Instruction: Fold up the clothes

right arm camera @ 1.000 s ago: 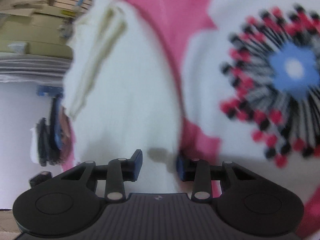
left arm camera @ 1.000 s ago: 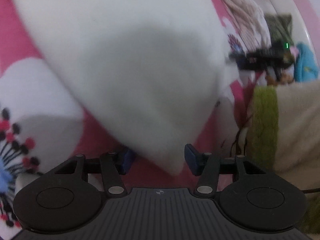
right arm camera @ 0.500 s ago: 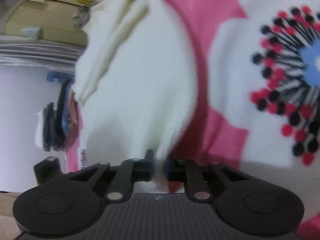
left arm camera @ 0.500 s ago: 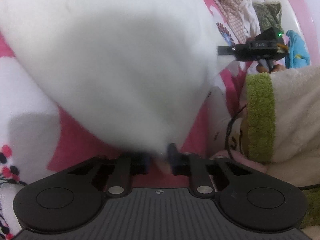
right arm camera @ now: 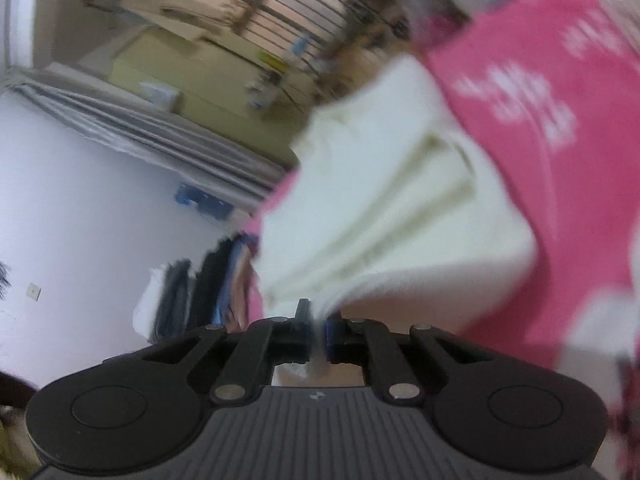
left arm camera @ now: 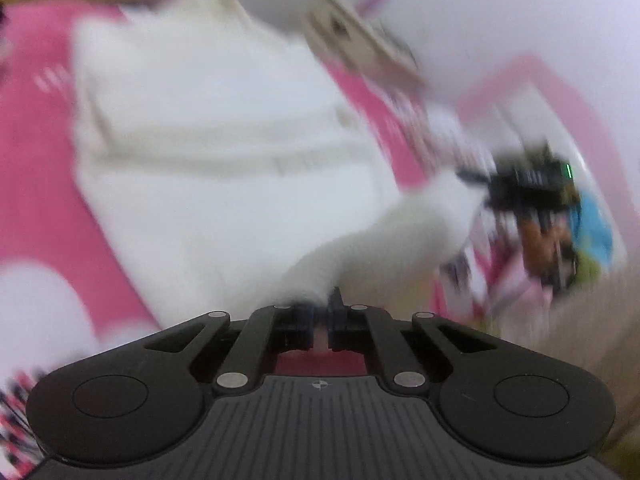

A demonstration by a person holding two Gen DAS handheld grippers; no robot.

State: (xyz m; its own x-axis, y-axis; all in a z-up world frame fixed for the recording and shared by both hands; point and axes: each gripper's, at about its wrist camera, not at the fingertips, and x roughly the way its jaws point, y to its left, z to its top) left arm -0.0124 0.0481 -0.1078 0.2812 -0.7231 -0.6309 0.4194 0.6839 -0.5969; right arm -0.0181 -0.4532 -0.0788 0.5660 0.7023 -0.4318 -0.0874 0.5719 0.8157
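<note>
Left gripper (left arm camera: 322,312), at the bottom centre of its view, is pinched tight on a corner of the white garment (left arm camera: 224,168); its jaws have just been closing, and the cloth is nipped between them. From that pinch the fabric rises in a taut ridge toward the right gripper (left arm camera: 476,178), seen at mid right, which grips the other corner. Beyond the ridge the garment spreads across the upper left and centre over the pink blanket (left arm camera: 40,184), soft and fleecy, with cream bands across it.

In the right wrist view the right gripper (right arm camera: 318,326) is likewise clamped on a thin fold of the garment (right arm camera: 384,216), which fans up and rightward from the fingers, pale cream with raised ribs. The blanket (right arm camera: 560,184) fills the right side. All is blurred.
</note>
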